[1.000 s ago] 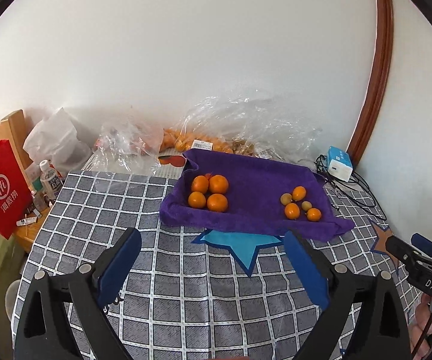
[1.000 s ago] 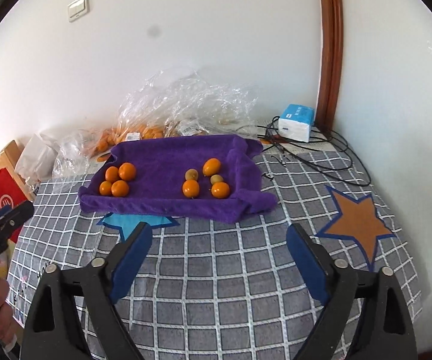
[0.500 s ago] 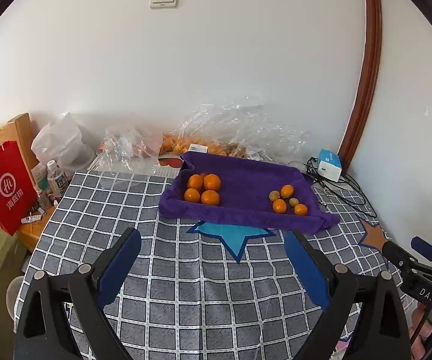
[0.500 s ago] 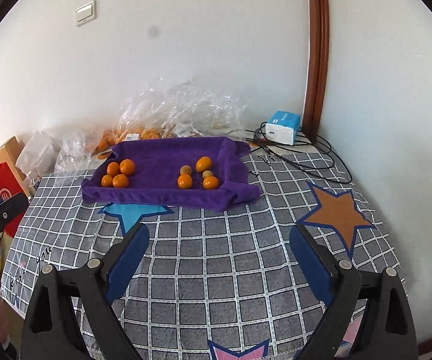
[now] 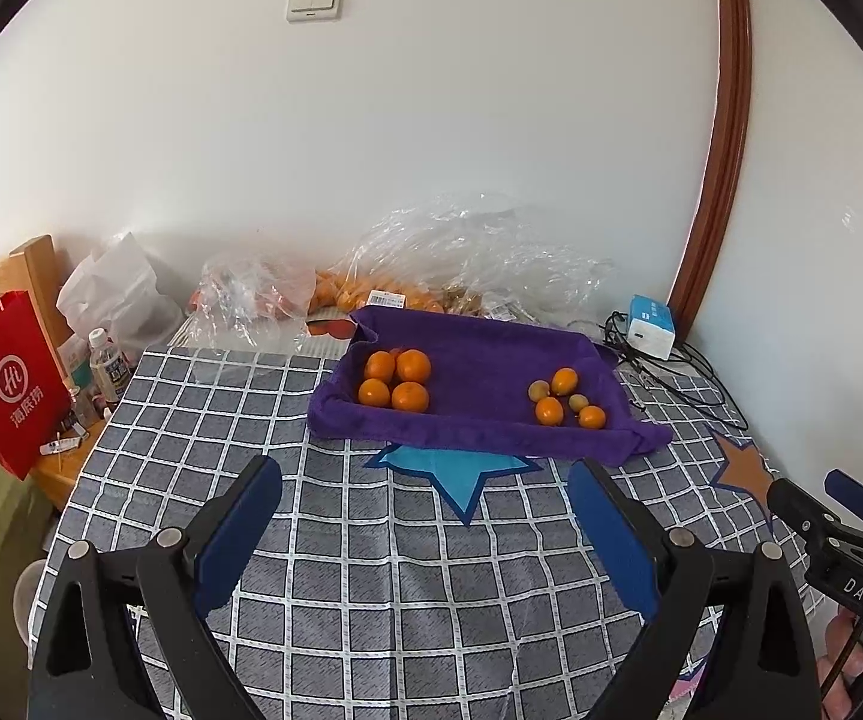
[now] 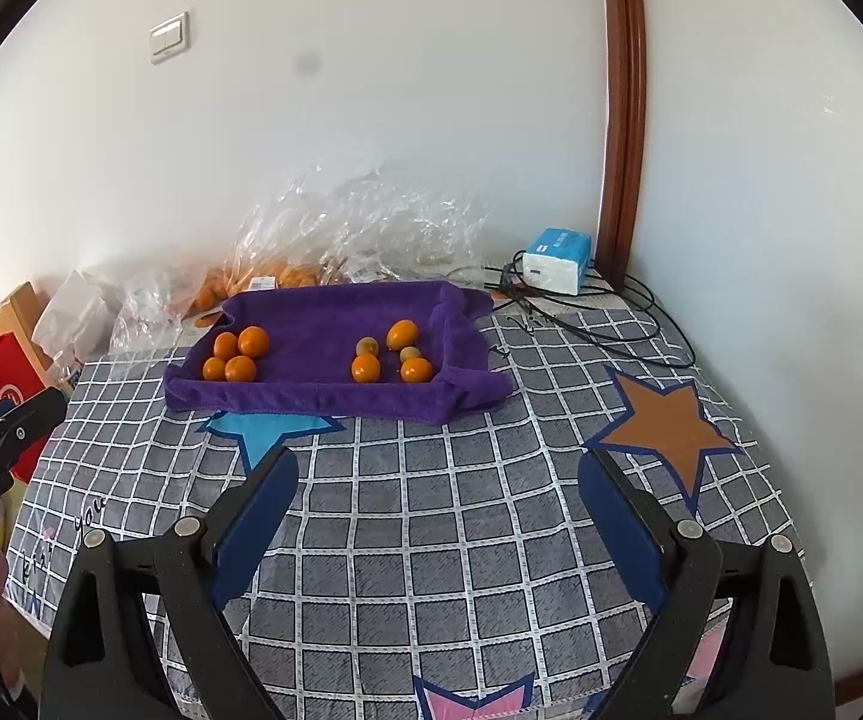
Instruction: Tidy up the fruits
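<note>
A: Where is the fruit sitting?

B: On the purple towel (image 5: pixel 479 372), which is lying with its long axis left-right near the table's far edge. Four oranges (image 5: pixel 398 381) are clustering at its left end; a mixed group of small orange and greenish fruits (image 5: pixel 563 399) is sitting at its right end.

A: Gripper status?

B: The left gripper (image 5: pixel 425 534) and right gripper (image 6: pixel 438 531) are both hovering wide open, holding nothing, over bare checked tablecloth (image 6: pixel 431 516) well short of the towel.

A: Legible markings?

B: A red paper bag (image 5: pixel 8 378) is showing Chinese characters; the right gripper's body is reading "DAS".
</note>
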The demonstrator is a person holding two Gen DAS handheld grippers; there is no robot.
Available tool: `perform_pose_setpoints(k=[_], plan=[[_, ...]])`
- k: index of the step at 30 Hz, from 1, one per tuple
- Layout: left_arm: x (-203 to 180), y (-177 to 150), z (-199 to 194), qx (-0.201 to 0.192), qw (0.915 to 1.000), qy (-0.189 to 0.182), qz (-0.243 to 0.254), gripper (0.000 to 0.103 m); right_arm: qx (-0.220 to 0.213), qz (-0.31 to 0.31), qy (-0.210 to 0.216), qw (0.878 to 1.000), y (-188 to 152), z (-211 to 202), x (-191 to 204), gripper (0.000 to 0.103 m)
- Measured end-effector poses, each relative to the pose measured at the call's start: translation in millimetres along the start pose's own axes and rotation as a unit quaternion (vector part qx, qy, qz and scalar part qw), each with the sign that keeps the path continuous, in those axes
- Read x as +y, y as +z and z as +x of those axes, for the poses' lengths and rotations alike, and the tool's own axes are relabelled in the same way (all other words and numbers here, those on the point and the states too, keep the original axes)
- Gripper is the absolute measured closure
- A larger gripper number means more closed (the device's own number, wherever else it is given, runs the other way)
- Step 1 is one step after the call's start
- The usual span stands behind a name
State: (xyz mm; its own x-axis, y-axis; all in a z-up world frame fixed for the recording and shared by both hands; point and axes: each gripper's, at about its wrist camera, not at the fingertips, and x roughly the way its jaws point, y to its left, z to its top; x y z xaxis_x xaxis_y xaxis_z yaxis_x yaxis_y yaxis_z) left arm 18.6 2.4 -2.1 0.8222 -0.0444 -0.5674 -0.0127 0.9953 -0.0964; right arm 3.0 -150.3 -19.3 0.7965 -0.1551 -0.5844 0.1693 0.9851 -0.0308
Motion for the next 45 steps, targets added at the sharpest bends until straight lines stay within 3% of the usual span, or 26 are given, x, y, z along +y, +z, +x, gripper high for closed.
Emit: perform_pose_setpoints(k=[45], plan=[[-2.4, 2.5, -3.6, -0.007, 1.0000, -0.001, 0.003, 0.006, -0.007, 0.005, 0.002, 1.000, -2.3, -4.7, -1.9, 0.009]])
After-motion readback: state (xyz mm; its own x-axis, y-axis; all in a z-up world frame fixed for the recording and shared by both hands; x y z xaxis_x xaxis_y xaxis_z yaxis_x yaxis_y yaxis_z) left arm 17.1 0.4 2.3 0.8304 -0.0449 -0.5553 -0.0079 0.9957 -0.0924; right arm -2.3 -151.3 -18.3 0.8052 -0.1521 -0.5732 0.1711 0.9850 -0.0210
